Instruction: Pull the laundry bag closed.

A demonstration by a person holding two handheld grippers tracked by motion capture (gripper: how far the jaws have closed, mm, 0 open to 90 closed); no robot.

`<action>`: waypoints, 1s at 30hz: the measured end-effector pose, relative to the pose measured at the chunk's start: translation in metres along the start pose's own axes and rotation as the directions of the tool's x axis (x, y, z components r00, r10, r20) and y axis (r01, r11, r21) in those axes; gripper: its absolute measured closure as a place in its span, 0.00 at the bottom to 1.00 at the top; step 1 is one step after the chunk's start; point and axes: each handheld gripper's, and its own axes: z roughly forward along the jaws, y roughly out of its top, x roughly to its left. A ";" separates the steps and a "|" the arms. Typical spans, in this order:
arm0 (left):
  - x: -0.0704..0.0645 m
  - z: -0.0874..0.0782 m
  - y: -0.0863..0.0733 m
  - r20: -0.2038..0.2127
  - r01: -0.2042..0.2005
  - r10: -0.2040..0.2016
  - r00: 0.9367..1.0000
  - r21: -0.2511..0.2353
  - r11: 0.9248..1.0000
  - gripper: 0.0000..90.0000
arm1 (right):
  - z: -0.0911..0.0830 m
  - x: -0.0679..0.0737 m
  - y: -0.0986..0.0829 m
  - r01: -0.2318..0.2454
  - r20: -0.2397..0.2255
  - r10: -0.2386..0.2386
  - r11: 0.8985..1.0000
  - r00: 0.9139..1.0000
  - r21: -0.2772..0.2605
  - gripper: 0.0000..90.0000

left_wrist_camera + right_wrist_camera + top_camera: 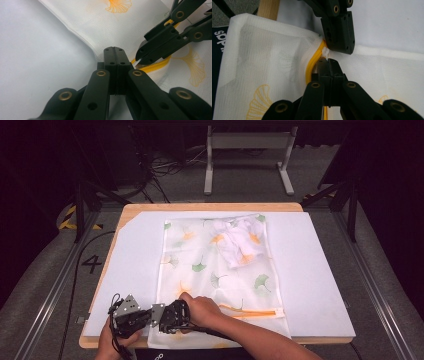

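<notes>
1. a white mesh laundry bag (pixel 220 270) printed with ginkgo leaves lies flat on the pale table cover (pixel 320 270), reaching from the far middle to the near edge, where its near-left corner hangs slightly over the table. a bunched white garment (pixel 239 242) sits inside at the far right.
2. the left gripper (pixel 134 317) is at that near-left corner; its jaws look pressed together, pinching the bag's fabric edge beside the zip end.
3. the right gripper (pixel 327 62) sits just right of it, jaws closed on what appears to be the small white pull tab (pixel 325 52) at the end of the yellow zipper (pixel 313 65).
4. the step in hand looks like working the zipper along the near edge. to do it well, the left gripper should anchor the corner and keep the mesh taut, while the right pulls straight along the zipper line (pixel 252 312), low and parallel to the table, so the slider does not snag the mesh.
5. the two jaw tips are nearly touching; draw the right away rightwards rather than twisting, to avoid a clash.
6. room: the near edge to the right is open along the zipper track. the table's near rim is close, so keep the pull from dragging the bag off it. the cover to the left is bare.
</notes>
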 end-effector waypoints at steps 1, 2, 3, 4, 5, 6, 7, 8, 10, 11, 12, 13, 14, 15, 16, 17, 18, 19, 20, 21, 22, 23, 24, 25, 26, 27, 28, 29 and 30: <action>0.000 0.000 0.000 0.002 -0.002 0.002 1.000 0.001 1.000 1.00 | 0.000 0.000 0.000 0.003 0.003 -0.003 1.000 1.000 0.002 1.00; 0.000 0.000 0.000 0.002 -0.003 0.003 1.000 0.002 1.000 1.00 | 0.000 0.001 0.000 0.006 0.005 -0.006 1.000 1.000 0.004 1.00; 0.000 0.000 0.000 0.002 -0.003 0.003 1.000 0.002 1.000 1.00 | 0.000 0.001 0.000 0.006 0.005 -0.006 1.000 1.000 0.004 1.00; 0.000 0.000 0.000 0.002 -0.003 0.003 1.000 0.002 1.000 1.00 | 0.000 0.001 0.001 0.006 0.006 -0.006 1.000 1.000 0.006 1.00; 0.000 0.000 0.000 0.003 -0.003 0.003 1.000 0.001 1.000 1.00 | 0.000 0.001 0.001 0.006 0.005 -0.006 1.000 1.000 0.008 1.00; 0.000 0.000 0.000 0.005 -0.004 0.004 1.000 0.002 1.000 1.00 | -0.001 0.001 0.001 0.007 0.007 -0.007 1.000 1.000 0.010 1.00; 0.000 0.000 0.000 0.008 -0.001 0.001 1.000 0.003 1.000 1.00 | -0.001 0.001 0.001 0.008 0.009 -0.008 1.000 1.000 0.013 1.00; 0.001 0.000 0.000 0.004 -0.011 0.011 1.000 0.003 1.000 1.00 | -0.002 0.001 0.001 0.007 0.008 -0.007 1.000 1.000 0.014 1.00; 0.000 0.000 0.001 0.000 -0.022 0.022 1.000 0.008 1.000 1.00 | -0.003 0.001 0.001 0.004 0.008 -0.004 1.000 1.000 0.012 1.00; -0.001 0.000 0.001 -0.001 -0.027 0.027 1.000 0.008 1.000 1.00 | -0.003 0.001 0.001 0.004 0.004 -0.004 1.000 1.000 0.014 1.00; 0.000 0.000 0.001 0.002 -0.022 0.022 1.000 0.010 1.000 1.00 | -0.003 0.001 0.001 -0.003 0.002 0.003 1.000 1.000 0.015 1.00; 0.001 0.000 0.001 0.008 -0.018 0.018 1.000 0.005 1.000 1.00 | -0.003 0.001 0.001 -0.001 0.002 0.001 1.000 1.000 0.017 1.00; 0.000 0.000 0.001 0.006 -0.019 0.019 1.000 0.006 1.000 1.00 | -0.003 0.001 0.001 0.005 0.001 -0.005 1.000 1.000 0.021 1.00; 0.000 0.000 0.001 0.005 -0.021 0.021 1.000 0.008 1.000 1.00 | -0.003 0.001 0.001 0.004 0.001 -0.005 1.000 1.000 0.021 1.00; 0.001 0.000 0.001 0.007 -0.018 0.018 1.000 0.004 1.000 1.00 | -0.004 0.001 0.001 0.007 -0.001 -0.007 1.000 1.000 0.028 1.00; 0.001 0.000 0.001 0.010 -0.019 0.019 1.000 0.007 1.000 1.00 | -0.004 0.000 0.001 0.008 -0.002 -0.008 1.000 1.000 0.027 1.00; 0.001 0.000 0.001 0.009 -0.021 0.021 1.000 0.007 1.000 1.00 | -0.005 0.000 0.001 0.008 -0.005 -0.008 0.999 1.000 0.031 1.00; 0.001 0.000 0.001 0.010 -0.020 0.020 1.000 0.007 1.000 1.00 | -0.005 0.000 0.001 0.015 -0.005 -0.015 0.999 1.000 0.032 1.00; 0.001 0.000 0.001 0.010 -0.019 0.019 1.000 0.006 1.000 1.00 | -0.005 0.000 0.002 0.011 -0.005 -0.011 0.999 1.000 0.035 1.00; 0.002 0.000 0.001 0.013 -0.018 0.018 1.000 0.004 1.000 1.00 | -0.006 0.000 0.002 0.010 -0.004 -0.010 0.999 1.000 0.035 1.00; 0.002 0.000 0.000 0.013 -0.017 0.017 1.000 0.000 1.000 1.00 | -0.006 0.000 0.002 0.008 -0.004 -0.008 0.999 1.000 0.036 1.00; 0.002 0.000 0.001 0.013 -0.015 0.015 1.000 0.001 1.000 1.00 | -0.005 0.000 0.002 0.017 0.000 -0.017 0.999 1.000 0.036 1.00; 0.003 0.000 0.001 0.013 -0.013 0.013 1.000 0.002 1.000 1.00 | -0.006 0.001 0.002 0.019 0.005 -0.019 0.999 1.000 0.040 1.00; 0.003 0.000 0.001 0.013 -0.013 0.013 1.000 0.002 1.000 1.00 | -0.006 0.001 0.003 0.022 0.012 -0.022 0.999 1.000 0.042 1.00; 0.005 0.000 0.000 0.029 -0.004 0.004 1.000 -0.005 1.000 1.00 | -0.006 0.001 0.006 0.036 0.004 -0.037 0.998 0.999 0.050 1.00; 0.004 0.000 -0.001 0.028 0.008 -0.007 1.000 -0.008 1.000 1.00 | -0.006 0.000 0.008 0.046 0.002 -0.046 0.997 0.999 0.060 1.00; 0.004 0.000 -0.001 0.024 0.000 0.000 1.000 -0.006 1.000 1.00 | -0.006 0.000 0.010 0.045 0.001 -0.045 0.997 0.999 0.069 1.00; 0.003 0.000 -0.001 0.018 -0.001 0.001 1.000 -0.009 1.000 1.00 | -0.006 -0.001 0.012 0.048 -0.007 -0.047 0.996 0.999 0.075 1.00; 0.003 0.000 -0.001 0.014 0.000 0.001 1.000 -0.009 1.000 1.00 | -0.005 -0.001 0.013 0.053 -0.013 -0.052 0.994 0.999 0.090 1.00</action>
